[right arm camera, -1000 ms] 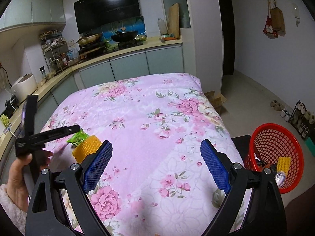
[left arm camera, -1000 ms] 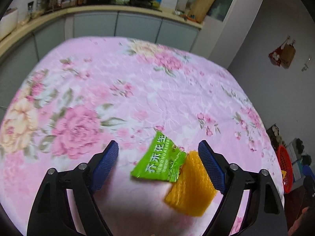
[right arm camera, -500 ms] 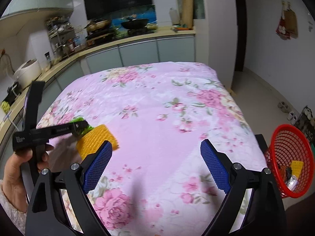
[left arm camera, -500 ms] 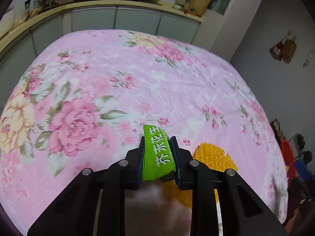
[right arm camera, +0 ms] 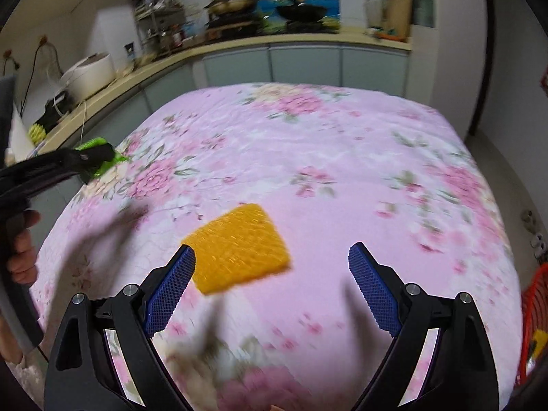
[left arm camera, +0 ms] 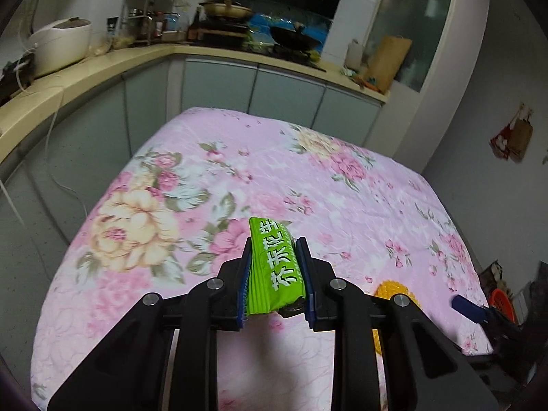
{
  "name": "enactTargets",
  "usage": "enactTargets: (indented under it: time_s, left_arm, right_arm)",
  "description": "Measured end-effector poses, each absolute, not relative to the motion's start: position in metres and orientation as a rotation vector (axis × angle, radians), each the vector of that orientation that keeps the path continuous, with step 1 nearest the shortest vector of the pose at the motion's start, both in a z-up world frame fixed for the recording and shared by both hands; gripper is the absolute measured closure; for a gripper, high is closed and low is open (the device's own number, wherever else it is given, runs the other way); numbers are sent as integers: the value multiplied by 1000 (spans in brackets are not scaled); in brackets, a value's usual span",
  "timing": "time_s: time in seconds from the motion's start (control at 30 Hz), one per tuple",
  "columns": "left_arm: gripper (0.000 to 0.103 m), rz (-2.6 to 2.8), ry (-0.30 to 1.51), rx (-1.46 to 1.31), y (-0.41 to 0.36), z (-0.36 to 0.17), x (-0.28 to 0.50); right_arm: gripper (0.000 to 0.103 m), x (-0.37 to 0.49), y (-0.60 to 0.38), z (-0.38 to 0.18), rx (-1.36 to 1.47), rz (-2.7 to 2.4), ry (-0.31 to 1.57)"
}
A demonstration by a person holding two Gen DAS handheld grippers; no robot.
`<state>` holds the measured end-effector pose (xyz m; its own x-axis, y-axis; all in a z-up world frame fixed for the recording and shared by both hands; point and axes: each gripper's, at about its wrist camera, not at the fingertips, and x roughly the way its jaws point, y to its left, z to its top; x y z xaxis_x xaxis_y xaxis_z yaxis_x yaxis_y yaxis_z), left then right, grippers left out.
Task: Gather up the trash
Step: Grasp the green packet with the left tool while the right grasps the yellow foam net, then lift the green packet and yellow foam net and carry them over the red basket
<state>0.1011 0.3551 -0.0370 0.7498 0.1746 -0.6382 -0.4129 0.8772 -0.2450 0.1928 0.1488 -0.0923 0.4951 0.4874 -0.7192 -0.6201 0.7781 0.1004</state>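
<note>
My left gripper (left arm camera: 274, 257) is shut on a green snack wrapper (left arm camera: 274, 267) and holds it above the pink floral tablecloth (left arm camera: 239, 178). It also shows at the left of the right wrist view (right arm camera: 92, 157) with the wrapper (right arm camera: 99, 144). A yellow foam net (right arm camera: 239, 246) lies on the cloth; in the left wrist view only a part of it (left arm camera: 394, 291) shows behind the right finger. My right gripper (right arm camera: 270, 267) is open, just above the foam net, its left pad (right arm camera: 174, 284) beside the net's left edge.
A red mesh basket (right arm camera: 534, 322) with trash stands on the floor off the table's right edge; it also shows in the left wrist view (left arm camera: 503, 304). Kitchen counter (left arm camera: 102, 68) with a rice cooker (left arm camera: 58, 44) runs behind and left of the table.
My left gripper shut on the green wrapper and lifted it off the cloth. My right gripper moved left and forward over the yellow foam net, still open.
</note>
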Motion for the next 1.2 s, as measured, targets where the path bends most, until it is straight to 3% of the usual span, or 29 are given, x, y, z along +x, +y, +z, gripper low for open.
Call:
enactTargets:
  time_s: [0.33, 0.63, 0.67, 0.87, 0.97, 1.2]
  left_arm:
    - [80, 358, 641, -418, 367, -45, 87]
    - [80, 368, 654, -412, 365, -51, 86]
    - [80, 369, 654, -411, 364, -51, 85]
    - [80, 389, 641, -400, 362, -51, 80]
    - [80, 394, 638, -397, 361, -51, 77]
    - [80, 401, 625, -394, 360, -45, 71]
  right_arm:
    - [15, 207, 195, -123, -279, 710, 880]
    - [49, 196, 199, -119, -306, 744, 832]
    - [57, 196, 199, -118, -304, 744, 829]
    - [76, 193, 198, -115, -299, 741, 807]
    - [83, 190, 196, -111, -298, 736, 783]
    - [84, 183, 188, -94, -275, 740, 743]
